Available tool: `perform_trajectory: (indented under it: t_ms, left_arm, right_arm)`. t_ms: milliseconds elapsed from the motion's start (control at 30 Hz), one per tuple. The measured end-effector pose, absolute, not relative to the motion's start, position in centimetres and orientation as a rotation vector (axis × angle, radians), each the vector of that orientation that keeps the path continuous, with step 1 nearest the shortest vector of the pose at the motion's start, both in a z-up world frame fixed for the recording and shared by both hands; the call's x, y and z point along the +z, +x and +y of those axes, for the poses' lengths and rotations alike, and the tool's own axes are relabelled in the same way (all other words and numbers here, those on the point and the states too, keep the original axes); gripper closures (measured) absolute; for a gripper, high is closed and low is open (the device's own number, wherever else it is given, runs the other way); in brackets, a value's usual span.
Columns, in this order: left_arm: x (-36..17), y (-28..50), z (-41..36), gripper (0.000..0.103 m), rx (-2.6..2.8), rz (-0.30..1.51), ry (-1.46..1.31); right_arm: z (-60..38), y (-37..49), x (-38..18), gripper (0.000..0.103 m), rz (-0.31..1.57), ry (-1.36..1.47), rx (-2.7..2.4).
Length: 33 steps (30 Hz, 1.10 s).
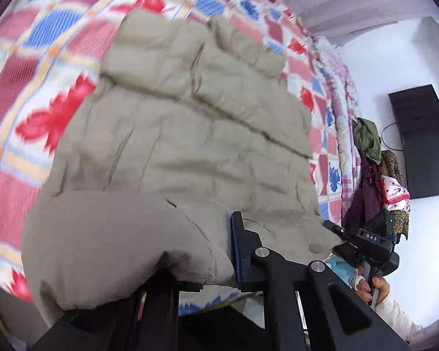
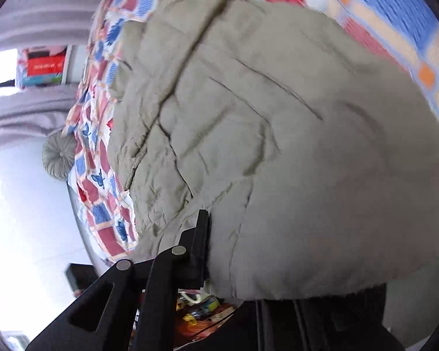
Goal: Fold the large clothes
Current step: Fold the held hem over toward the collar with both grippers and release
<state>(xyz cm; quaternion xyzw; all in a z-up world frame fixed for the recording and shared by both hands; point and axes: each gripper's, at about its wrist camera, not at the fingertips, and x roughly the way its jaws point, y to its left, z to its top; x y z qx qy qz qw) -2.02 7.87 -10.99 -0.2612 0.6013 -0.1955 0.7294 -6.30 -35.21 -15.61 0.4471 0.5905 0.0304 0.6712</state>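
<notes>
Both sets of fingers clench the beige padded jacket's near edge, above the quilt.

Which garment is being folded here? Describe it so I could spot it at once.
Start from the bed's patchwork quilt of red, blue and white squares. Spread across it lies a beige quilted puffer jacket, its near edge pinched by both grippers. It is the only plain, single-colour thing on that busy quilt.

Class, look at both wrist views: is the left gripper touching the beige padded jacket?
Touching. The left wrist view shows the left gripper shut on the jacket, its fabric bulging over the fingers.
</notes>
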Motion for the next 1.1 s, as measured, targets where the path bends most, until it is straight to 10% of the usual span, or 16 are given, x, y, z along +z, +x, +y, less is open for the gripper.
perform_trajectory:
  t_ms: [600, 1100]
  left_arm:
    - [-6.5, 18.9, 5.1, 0.087, -0.325, 0.992, -0.355]
    - [-19.5, 29.5, 1.8, 0.087, -0.081, 1.075, -0.246]
  right_arm:
    - [-33.6, 16.7, -5.9, 0.092, 1.068, 0.481, 0.179]
    - [-31.8, 29.2, -16.5, 0.092, 1.118, 0.353, 0.050]
